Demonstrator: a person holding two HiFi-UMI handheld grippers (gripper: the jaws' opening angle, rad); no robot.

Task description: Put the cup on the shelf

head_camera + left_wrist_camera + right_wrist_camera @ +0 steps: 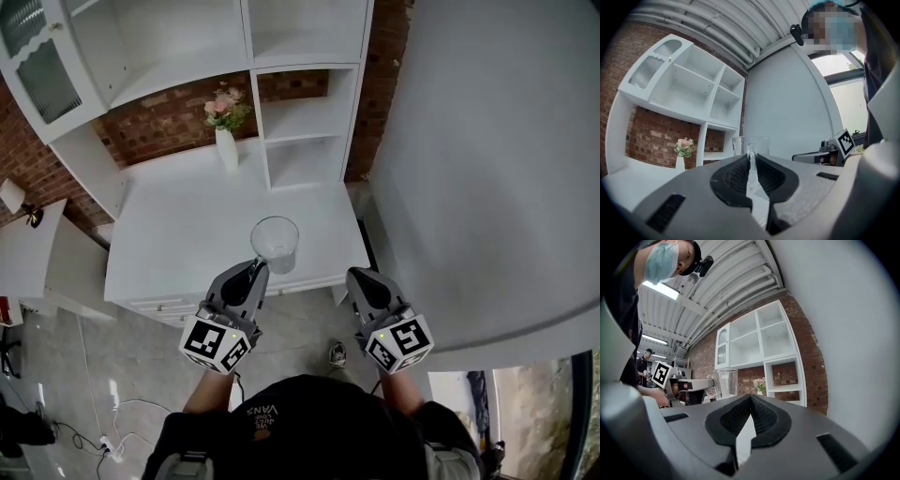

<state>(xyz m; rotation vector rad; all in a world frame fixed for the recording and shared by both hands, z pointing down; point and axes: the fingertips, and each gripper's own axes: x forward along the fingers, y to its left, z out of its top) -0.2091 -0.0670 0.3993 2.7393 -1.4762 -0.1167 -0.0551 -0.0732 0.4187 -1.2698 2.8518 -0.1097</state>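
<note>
On my left gripper (751,161) the pads are pinched almost together on a thin glass handle, so I have the cup (275,244) by that handle. The cup is clear, straight-sided and upright, held in the air over the front part of the white counter (169,244). My right gripper (750,398) is closed, its pad tips meeting on nothing, level beside the left one. At the back of the counter a white vase (226,148) holds pink flowers (223,106), just left of the shelf unit (302,120) with its open compartments. A brick wall (159,122) stands behind, and a white wall (487,169) is close on my right.
</note>
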